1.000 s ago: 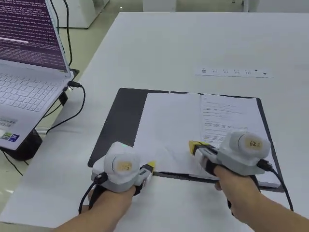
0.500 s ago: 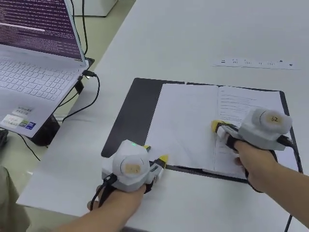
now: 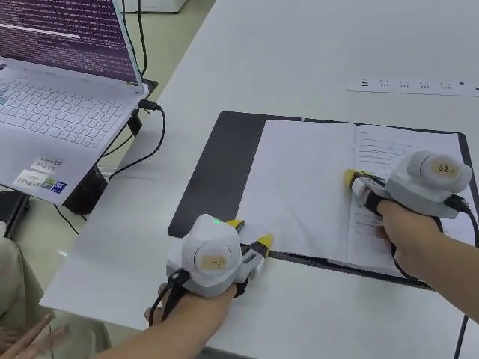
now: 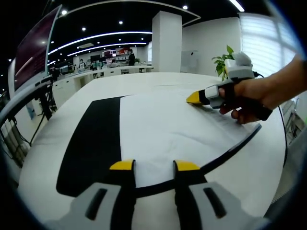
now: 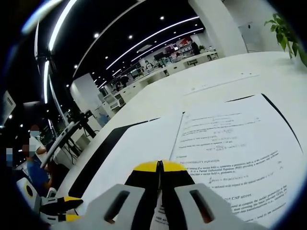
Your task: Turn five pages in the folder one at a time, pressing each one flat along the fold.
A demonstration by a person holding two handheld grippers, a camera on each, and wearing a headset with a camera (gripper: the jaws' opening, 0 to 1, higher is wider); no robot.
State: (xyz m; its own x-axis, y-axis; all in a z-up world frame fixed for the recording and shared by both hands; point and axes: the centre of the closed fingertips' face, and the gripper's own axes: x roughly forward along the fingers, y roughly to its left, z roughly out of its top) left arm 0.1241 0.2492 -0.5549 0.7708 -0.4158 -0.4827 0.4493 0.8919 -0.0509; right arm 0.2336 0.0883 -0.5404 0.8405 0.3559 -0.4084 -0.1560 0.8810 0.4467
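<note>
Black folder [image 3: 217, 172] lies open on the white tabletop [image 3: 299, 60], laptop [image 3: 52, 112] to its left. Head view: left tool [image 3: 251, 232] at the folder's near edge, right tool [image 3: 350, 178] tip at the fold. Left gripper view: jaws apart over the blank page [image 4: 158, 129] edge. Right gripper view: jaws together on the fold, printed page [image 5: 230, 139] just beside.

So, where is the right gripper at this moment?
In the head view the right gripper is on the right side, its shut tips at the fold of the open folder, between the blank page and the printed page.
</note>
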